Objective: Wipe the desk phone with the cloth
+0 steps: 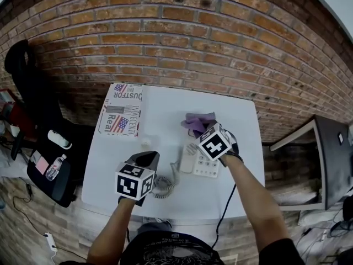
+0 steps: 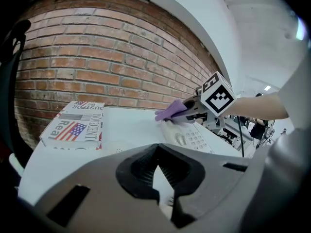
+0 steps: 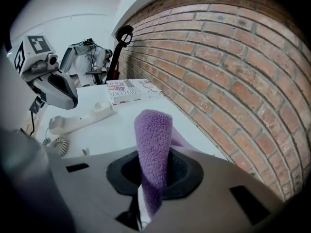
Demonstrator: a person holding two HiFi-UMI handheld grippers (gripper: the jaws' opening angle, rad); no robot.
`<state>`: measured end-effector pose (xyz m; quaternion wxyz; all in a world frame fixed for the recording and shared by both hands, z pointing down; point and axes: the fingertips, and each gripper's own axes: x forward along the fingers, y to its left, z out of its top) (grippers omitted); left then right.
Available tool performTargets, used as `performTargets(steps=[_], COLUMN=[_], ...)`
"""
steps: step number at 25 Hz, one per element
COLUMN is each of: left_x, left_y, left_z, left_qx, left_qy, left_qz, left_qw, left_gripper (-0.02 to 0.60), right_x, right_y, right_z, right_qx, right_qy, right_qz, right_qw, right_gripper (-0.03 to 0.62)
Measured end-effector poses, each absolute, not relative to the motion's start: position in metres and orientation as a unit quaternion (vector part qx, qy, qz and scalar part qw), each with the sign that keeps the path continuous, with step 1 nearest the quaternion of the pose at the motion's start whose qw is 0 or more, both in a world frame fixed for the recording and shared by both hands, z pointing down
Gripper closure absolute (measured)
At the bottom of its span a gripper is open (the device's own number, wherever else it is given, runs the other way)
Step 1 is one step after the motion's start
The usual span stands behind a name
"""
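Note:
A white desk phone base (image 1: 203,163) with a keypad sits mid-table. Its handset (image 3: 80,118) lies off the base on the white table (image 1: 231,195), joined by a coiled cord (image 1: 162,186). My right gripper (image 1: 199,128) is shut on a purple cloth (image 1: 196,120), held over the far end of the base; the cloth (image 3: 153,130) sticks up between its jaws. Left of the phone, my left gripper (image 1: 148,156) hovers over the handset. Its jaws (image 2: 155,176) meet at the tips with nothing between them.
A flat box printed with flags (image 1: 121,109) lies at the table's far left corner. A brick wall (image 1: 182,43) runs right behind the table. A black chair with bottles (image 1: 49,170) stands at the left, a dark cabinet (image 1: 331,159) at the right.

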<state>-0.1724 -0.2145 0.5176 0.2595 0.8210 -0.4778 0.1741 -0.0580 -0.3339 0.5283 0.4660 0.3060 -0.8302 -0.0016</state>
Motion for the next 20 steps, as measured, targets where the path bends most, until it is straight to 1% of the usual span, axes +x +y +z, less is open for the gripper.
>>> performTargets(steps=[5,20], left_x=[-0.166,-0.169], left_y=[-0.206,-0.168], left_z=[0.516,0.508], left_qx=[0.821,0.811], left_qy=[-0.478,-0.499], left_qz=[0.173,0.167], left_qw=[0.259,0.256], left_gripper=[0.575,0.575], right_x=[-0.061,-0.063], right_y=[-0.316,-0.267], right_z=[0.541,0.55], right_qx=[0.295,0.275], right_qy=[-0.836,-0.843], right_qz=[0.022,0.022], right_qw=[0.462,0.463], right_gripper=[0.548,0.548])
